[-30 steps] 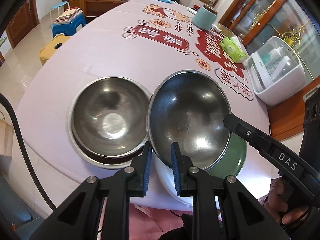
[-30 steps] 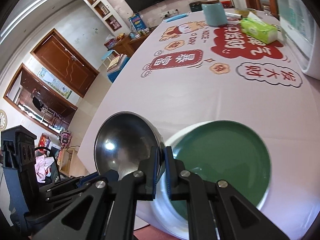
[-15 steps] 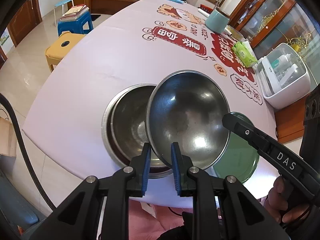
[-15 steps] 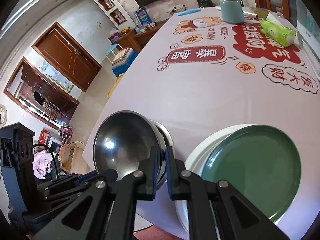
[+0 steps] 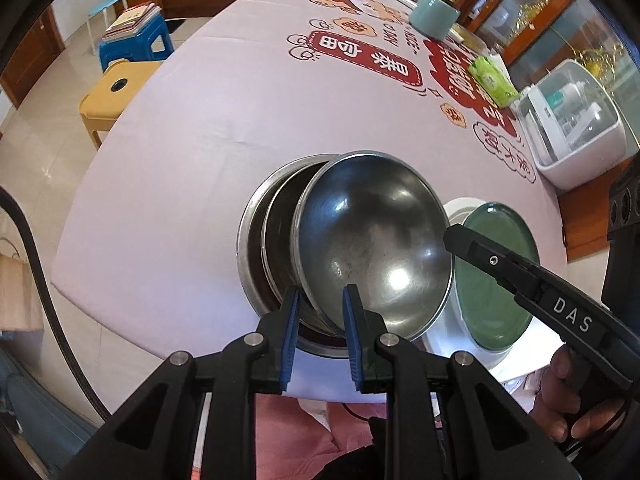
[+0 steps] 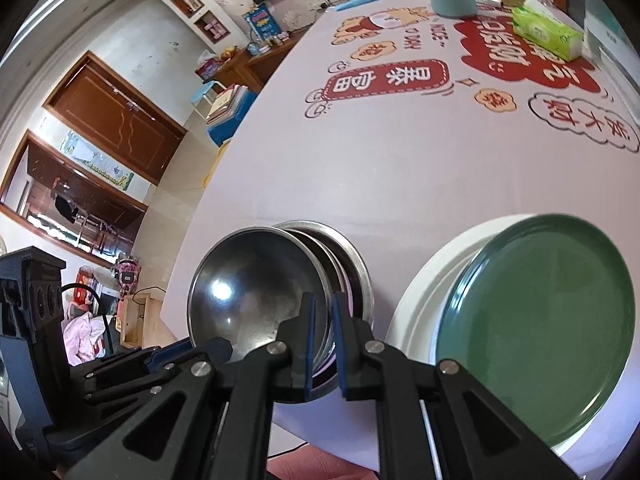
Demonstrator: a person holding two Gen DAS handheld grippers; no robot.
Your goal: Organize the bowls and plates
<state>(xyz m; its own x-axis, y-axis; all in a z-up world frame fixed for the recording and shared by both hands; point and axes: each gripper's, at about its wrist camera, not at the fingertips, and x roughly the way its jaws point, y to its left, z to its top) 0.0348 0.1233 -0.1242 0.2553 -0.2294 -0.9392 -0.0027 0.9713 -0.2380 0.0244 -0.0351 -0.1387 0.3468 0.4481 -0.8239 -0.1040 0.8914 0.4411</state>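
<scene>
Both grippers hold one steel bowl [image 5: 376,240] by its rim, tilted above the table. My left gripper [image 5: 320,304] is shut on its near rim. My right gripper [image 6: 323,320] is shut on its right rim; its finger [image 5: 472,242] shows in the left wrist view. The held bowl [image 6: 252,292] hangs partly over a stack of steel bowls [image 5: 276,232], also seen in the right wrist view [image 6: 352,264]. A green plate [image 6: 540,320] lies on a white plate [image 6: 416,292] to the right; the green plate [image 5: 492,276] also shows in the left wrist view.
The table wears a pink cloth [image 5: 224,120] with red print. A teal jar [image 5: 434,16], a green tissue pack [image 5: 490,80] and a white container [image 5: 572,132] stand at the far right. Stools [image 5: 132,40] stand on the floor at the left. The table's near edge is close.
The held bowl has moved left, from over the plates to partly over the stack of steel bowls. Both grippers stayed shut on it.
</scene>
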